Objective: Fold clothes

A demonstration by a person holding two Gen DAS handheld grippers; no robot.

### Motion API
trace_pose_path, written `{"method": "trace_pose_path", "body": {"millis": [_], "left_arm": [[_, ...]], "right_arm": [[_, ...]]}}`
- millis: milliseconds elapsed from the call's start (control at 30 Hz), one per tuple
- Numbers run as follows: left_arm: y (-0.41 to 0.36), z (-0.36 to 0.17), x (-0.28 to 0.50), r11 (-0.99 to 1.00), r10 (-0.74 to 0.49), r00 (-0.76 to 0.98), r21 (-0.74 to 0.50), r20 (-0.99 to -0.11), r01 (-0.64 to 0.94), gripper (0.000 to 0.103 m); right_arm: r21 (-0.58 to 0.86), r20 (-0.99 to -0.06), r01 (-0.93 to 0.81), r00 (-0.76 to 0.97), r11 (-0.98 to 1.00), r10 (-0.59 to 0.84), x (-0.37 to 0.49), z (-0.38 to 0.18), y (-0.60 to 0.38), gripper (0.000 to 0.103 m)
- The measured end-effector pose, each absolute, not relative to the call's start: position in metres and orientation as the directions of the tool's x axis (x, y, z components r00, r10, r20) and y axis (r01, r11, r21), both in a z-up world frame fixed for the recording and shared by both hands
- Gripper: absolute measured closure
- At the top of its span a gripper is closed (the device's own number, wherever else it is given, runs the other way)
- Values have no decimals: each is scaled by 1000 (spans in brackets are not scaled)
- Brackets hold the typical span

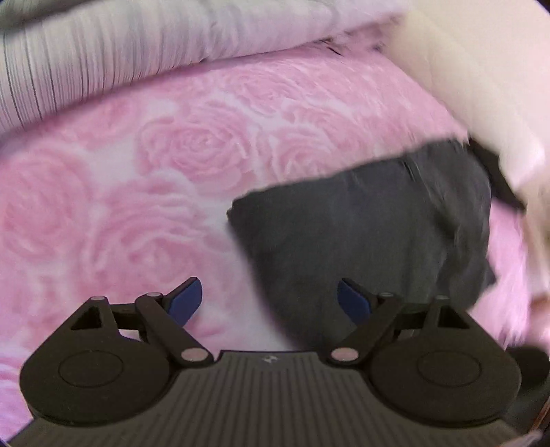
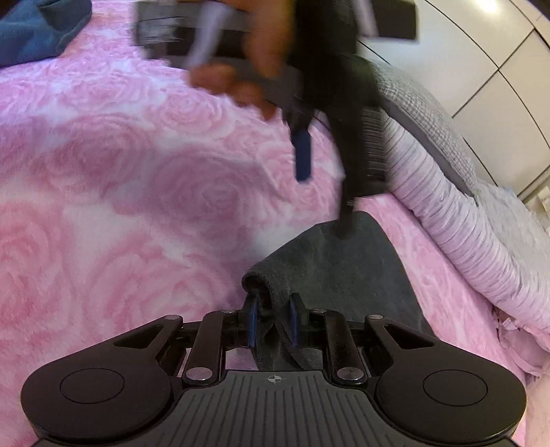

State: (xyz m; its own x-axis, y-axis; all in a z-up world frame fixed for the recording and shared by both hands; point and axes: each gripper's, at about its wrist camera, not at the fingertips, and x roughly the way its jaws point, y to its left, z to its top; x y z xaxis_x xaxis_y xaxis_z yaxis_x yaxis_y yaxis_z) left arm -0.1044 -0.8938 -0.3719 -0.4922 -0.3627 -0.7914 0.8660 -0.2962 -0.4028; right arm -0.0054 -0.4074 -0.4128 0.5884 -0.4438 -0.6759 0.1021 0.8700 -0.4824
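A dark grey folded garment (image 1: 361, 237) lies on the pink rose-patterned blanket (image 1: 154, 192). My left gripper (image 1: 270, 299) hangs open over the garment's near left edge, with nothing between its blue pads. In the right wrist view a rolled edge of the garment (image 2: 330, 261) is bunched between the blue pads of my right gripper (image 2: 273, 323), which is shut on it. The left gripper (image 2: 325, 185) shows there too, blurred, held by a hand (image 2: 240, 79) above the garment's far end. One of its fingers (image 2: 345, 220) reaches down to the cloth.
A striped pale quilt (image 1: 120, 68) is rolled along the far side of the bed, seen also as the quilt (image 2: 464, 233) on the right. A grey pillow (image 2: 429, 117) lies on it. A blue cloth (image 2: 34, 31) sits at the far left. White cabinet doors (image 2: 498, 68) stand behind.
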Motion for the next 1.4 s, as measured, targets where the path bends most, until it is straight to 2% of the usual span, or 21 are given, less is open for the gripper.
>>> {"method": "trace_pose_path", "body": {"millis": [33,100,167,233,400,500,633,767,900,1167,1267,1400], "left_arm": [[-901,-375,-107,-284,-351,-506,-425,-788,859,28],[-914,-382,-112,-261,-327,-525,-459,-786,849,52],[-923,-388,-119,-249,-303,-521,-461,-798,852,70],[-928,-390,-124,-252,-291,-512,-451,-808,856,72],[-930,-386,-119,-204,-282,-524,-484,-803,851,86],[-933,-376,-117,-162,-279,-532,-507,-800,847,88],[-935,-359,-117,-133,-273,-532,-516,-802,846,88],[-936,-332,-118,-97,-274,-549,-546,-789,832,89],[-938,-278,-138,-87,-304,-588,-593,-749,801,89],[-942,-157,-242,-199,-373,-603,-575,-705,794,89],[-942,-141,-299,-223,-371,-597,-556,-711,801,87],[-954,-153,-389,-257,-343,-596,-538,-726,803,84]], "right_arm": [[-491,-668,104,593,865,-450,-9,-415,-405,83],[-513,-655,104,595,852,-466,-14,-421,-398,77],[-534,-652,97,584,840,-483,-19,-428,-392,68],[-563,-645,90,573,821,-505,-20,-437,-390,64],[-653,-601,45,576,756,-554,-6,-455,-392,58],[-679,-581,31,589,734,-562,-1,-460,-396,57],[-555,-609,131,608,822,-509,-16,-436,-418,86],[-470,-583,236,641,850,-500,-41,-383,-431,88],[-359,-550,370,658,857,-514,-79,-324,-458,89],[-36,-408,552,753,833,-516,-200,-233,-517,89],[120,-353,588,779,800,-519,-264,-219,-548,89],[280,-332,599,794,750,-509,-373,-215,-594,89]]}}
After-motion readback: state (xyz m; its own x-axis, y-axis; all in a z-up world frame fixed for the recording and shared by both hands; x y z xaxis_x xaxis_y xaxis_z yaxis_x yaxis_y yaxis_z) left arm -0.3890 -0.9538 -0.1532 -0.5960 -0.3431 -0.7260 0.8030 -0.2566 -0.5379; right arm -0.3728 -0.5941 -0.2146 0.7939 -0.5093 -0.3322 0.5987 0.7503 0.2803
